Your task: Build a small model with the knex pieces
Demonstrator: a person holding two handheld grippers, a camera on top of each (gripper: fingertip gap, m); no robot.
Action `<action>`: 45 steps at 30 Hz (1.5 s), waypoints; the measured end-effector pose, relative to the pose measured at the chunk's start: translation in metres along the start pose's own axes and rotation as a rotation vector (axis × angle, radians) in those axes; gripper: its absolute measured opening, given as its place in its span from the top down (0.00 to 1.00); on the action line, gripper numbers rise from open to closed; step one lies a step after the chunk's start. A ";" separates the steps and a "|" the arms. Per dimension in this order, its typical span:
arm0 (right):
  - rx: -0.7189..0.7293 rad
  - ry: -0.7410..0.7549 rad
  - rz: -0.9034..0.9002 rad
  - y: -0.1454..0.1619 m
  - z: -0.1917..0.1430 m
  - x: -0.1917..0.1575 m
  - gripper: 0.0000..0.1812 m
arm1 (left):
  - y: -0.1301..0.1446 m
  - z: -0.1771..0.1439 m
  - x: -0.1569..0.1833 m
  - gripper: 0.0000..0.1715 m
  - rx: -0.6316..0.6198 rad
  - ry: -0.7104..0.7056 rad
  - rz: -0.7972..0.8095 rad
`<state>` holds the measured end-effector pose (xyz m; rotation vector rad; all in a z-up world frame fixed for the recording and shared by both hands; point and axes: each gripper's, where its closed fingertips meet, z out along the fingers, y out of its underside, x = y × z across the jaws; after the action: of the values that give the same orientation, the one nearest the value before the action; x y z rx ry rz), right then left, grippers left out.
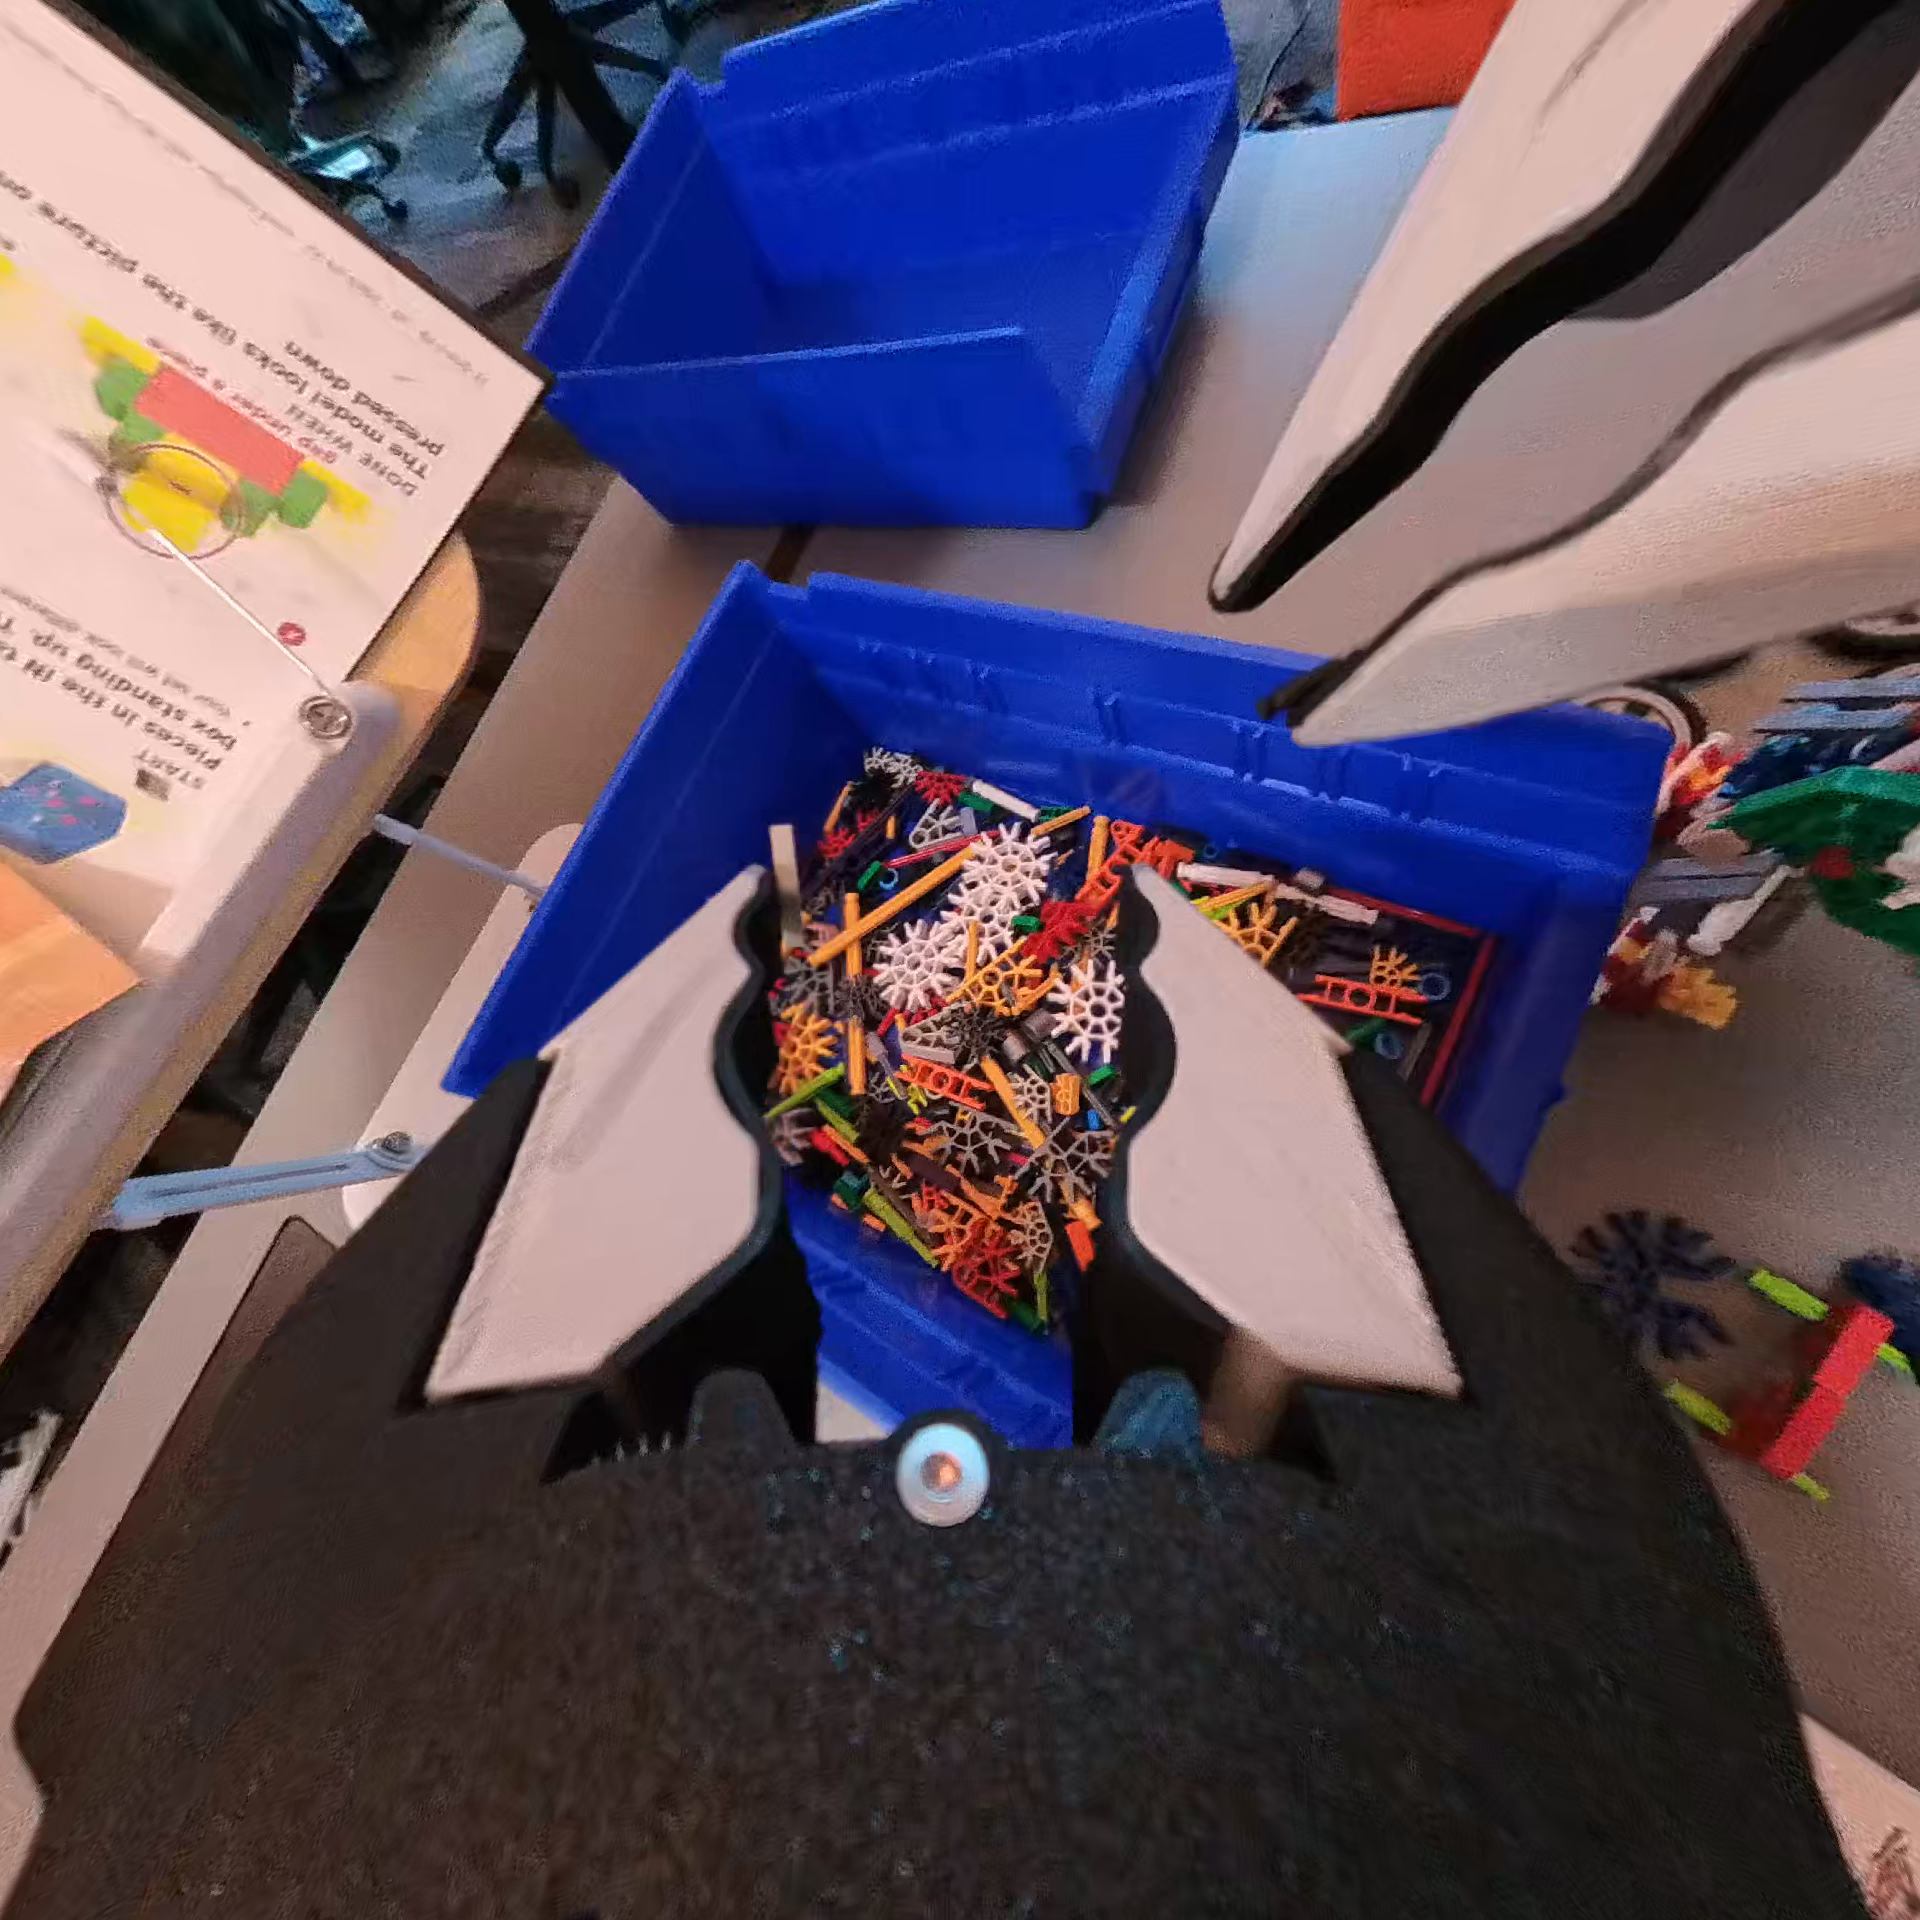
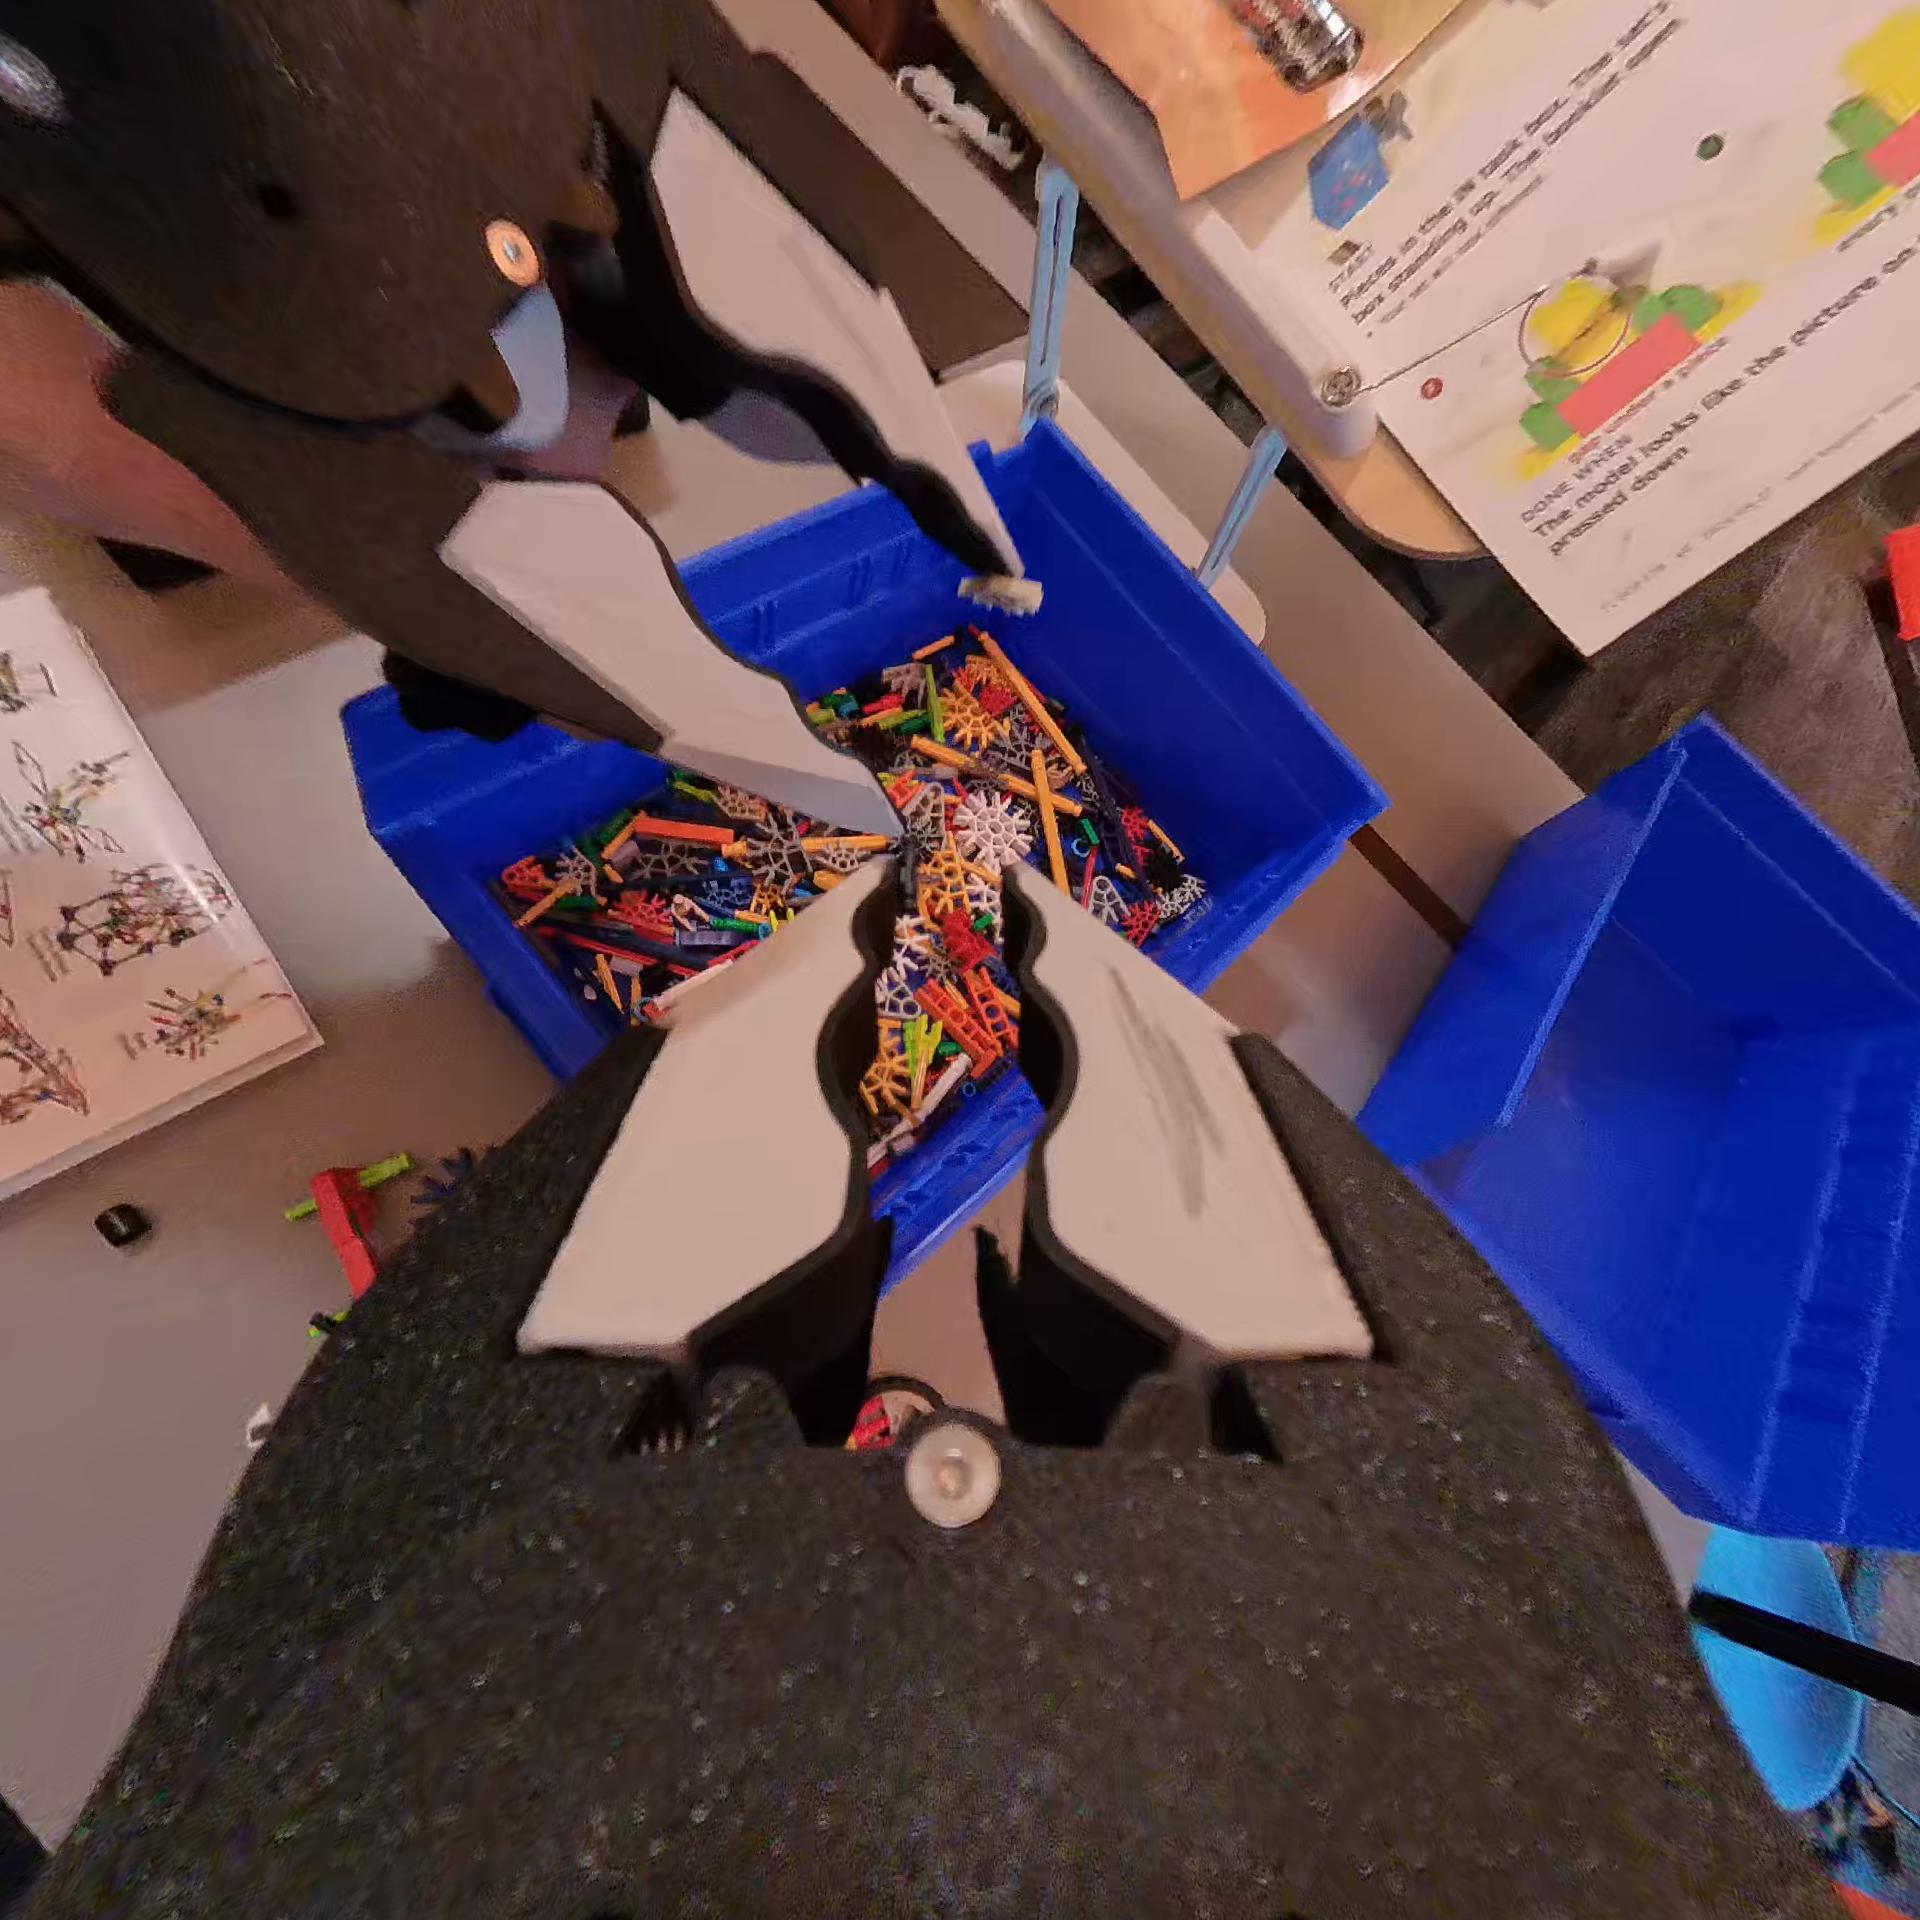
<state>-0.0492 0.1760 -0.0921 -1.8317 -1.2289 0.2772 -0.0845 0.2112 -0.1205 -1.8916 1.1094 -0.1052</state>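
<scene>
Your left gripper (image 1: 945, 883) hangs spread wide over the blue plastic bin (image 1: 665, 831) of colourful construction pieces (image 1: 966, 1039) mid-frame, while your right gripper (image 2: 951, 878), jaws parted, tilts over it too.

R gripper (image 2: 951, 883) open over blue bin (image 2: 1226, 665) of mixed construction pcs (image 2: 935, 790). L gripper (image 2: 951, 717) open, above same bin.

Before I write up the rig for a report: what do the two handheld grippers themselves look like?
Both look alike. The left gripper and right gripper each have a speckled black body, a round silver screw at the centre front, and two flat pale grey fingers tapering to points, with wavy black inner edges. The right gripper's right finger bears dark smudges. No cables or sleeves show.
</scene>
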 end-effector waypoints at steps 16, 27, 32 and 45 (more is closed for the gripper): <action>-0.107 -0.008 -0.098 0.011 0.018 0.006 0.80 | -0.012 -0.009 0.008 0.89 0.104 0.091 -0.001; 0.008 -0.045 -0.051 0.035 -0.095 -0.015 0.82 | -0.048 -0.038 0.103 0.73 0.263 0.485 0.147; -0.025 -0.109 -0.041 0.075 -0.105 -0.035 0.83 | -0.041 -0.028 0.150 0.73 0.206 0.581 0.276; -0.032 -0.089 -0.037 0.102 -0.076 -0.041 0.95 | -0.030 0.001 0.186 0.94 0.146 0.634 0.335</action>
<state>0.0414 0.0884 -0.1372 -1.8388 -1.3342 0.3229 0.0460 0.0813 -0.1629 -1.5477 1.7728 -0.6095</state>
